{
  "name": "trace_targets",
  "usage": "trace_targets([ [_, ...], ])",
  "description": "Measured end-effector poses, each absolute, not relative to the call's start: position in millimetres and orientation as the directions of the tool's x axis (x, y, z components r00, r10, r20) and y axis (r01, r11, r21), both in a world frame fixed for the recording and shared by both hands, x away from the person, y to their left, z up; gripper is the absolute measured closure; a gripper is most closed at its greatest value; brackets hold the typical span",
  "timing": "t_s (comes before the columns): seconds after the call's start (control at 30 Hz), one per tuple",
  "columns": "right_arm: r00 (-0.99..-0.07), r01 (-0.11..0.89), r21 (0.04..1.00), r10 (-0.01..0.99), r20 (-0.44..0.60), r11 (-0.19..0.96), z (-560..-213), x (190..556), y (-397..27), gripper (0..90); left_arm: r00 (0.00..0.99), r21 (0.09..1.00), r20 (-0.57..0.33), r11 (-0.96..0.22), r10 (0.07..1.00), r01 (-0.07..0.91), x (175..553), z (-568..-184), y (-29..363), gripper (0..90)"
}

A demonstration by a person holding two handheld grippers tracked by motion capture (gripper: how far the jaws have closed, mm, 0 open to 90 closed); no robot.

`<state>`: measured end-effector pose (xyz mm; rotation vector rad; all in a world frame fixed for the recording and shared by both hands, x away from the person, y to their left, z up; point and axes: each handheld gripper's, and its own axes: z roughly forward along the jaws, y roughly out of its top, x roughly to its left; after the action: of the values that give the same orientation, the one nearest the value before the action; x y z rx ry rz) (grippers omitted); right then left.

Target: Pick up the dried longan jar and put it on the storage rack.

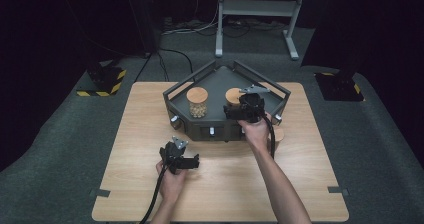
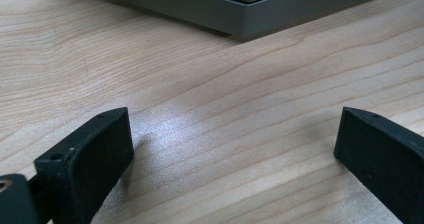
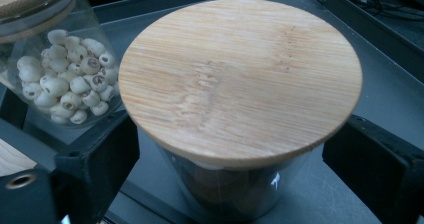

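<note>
Right gripper (image 3: 230, 154) straddling jar (image 3: 235, 194) in tray (image 1: 220, 81), jaws released, pads apart from glass; grasp pending; left gripper (image 2: 230, 154) idling open before tray.

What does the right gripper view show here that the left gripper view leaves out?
Right gripper view: a glass jar with a bamboo lid between the right gripper's open jaws, beside a second jar of pale round seeds.

Left gripper view: bare wooden table between the left gripper's open jaws.

Shared: the dark grey tray, seen from outside on the left, from inside on the right.
</note>
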<state>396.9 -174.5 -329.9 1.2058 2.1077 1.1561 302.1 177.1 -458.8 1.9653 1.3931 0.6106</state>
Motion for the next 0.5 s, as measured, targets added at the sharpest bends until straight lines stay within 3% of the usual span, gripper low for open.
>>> trace_targets([
  [0.5, -0.529, 0.46, 0.85, 0.848, 0.03, 0.257, -326, 385, -183, 3.3, 0.329, 0.729, 0.006, -0.229, 0.944, 0.645, 302, -459, 177, 2.3],
])
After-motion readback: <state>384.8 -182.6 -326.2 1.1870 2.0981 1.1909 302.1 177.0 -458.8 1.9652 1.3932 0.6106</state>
